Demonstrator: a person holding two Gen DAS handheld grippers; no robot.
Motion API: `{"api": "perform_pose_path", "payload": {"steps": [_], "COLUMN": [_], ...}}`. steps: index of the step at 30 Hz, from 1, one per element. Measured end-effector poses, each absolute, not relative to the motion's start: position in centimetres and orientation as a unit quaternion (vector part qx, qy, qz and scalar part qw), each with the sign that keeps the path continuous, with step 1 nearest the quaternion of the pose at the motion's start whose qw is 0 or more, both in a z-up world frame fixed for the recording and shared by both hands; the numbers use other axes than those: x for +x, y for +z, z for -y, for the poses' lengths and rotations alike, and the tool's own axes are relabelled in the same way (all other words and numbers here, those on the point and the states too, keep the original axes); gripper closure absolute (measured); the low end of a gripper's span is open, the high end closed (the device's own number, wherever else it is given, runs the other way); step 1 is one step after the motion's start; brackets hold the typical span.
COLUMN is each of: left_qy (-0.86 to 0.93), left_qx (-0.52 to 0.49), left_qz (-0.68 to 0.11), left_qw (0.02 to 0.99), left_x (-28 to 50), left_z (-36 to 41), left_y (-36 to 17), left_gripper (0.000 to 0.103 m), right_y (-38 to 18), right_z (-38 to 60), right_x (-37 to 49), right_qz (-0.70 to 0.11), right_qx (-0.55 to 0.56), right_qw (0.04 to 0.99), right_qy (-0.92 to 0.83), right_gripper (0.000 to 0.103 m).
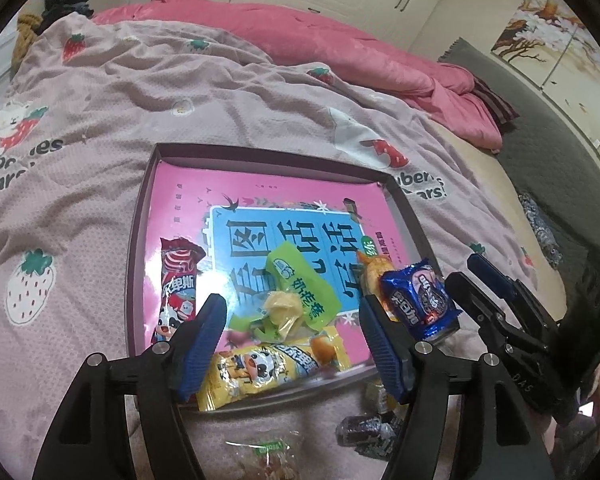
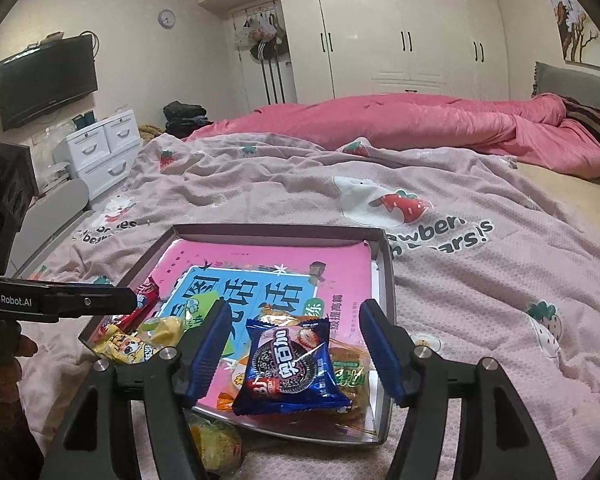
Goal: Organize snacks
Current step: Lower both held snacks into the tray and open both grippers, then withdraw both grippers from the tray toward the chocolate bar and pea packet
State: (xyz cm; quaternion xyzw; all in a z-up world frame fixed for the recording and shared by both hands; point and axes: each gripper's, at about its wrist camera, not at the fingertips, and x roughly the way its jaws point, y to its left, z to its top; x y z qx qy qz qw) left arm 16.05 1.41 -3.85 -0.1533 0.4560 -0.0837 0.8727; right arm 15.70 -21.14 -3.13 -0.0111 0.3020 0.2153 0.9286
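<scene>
A shallow dark-rimmed tray (image 1: 138,240) lies on the bed with a pink book flat inside. On the book lie a red packet (image 1: 176,288), a green packet (image 1: 304,284), a yellow candy (image 1: 284,308) and a yellow cartoon packet (image 1: 268,368). My left gripper (image 1: 292,320) hovers open above them, its pads touching nothing. A blue cookie packet (image 2: 292,364) rests on orange and green packets (image 2: 348,376) at the tray's near right corner. My right gripper (image 2: 296,320) stands open around it, both pads apart from the wrapper.
Several loose snacks lie on the pink strawberry blanket (image 1: 100,92) in front of the tray: dark wrappers (image 1: 364,432), a clear bag (image 1: 264,456), a yellow-green bag (image 2: 216,444). A folded pink quilt (image 2: 420,120) lies behind. A white drawer unit (image 2: 100,148) stands by the bed's left.
</scene>
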Motion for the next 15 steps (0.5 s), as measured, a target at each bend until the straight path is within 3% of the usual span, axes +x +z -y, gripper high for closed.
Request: {"api": "perform_pose_path", "payload": {"steps": [15], "left_qy": [-0.082], "left_qx": [-0.136], "left_qz": [-0.446], "left_qw": [0.881], "left_x": [14.4], "left_z": [-1.0], "left_y": [-2.2], "left_gripper": [0.029], "right_y": [-2.2], "right_z": [20.1], "right_x": [12.9], "right_qz": [-0.288], "right_qx": [-0.036], "right_qw": [0.928], "right_qy": [0.233], "right_gripper": [0.032]}}
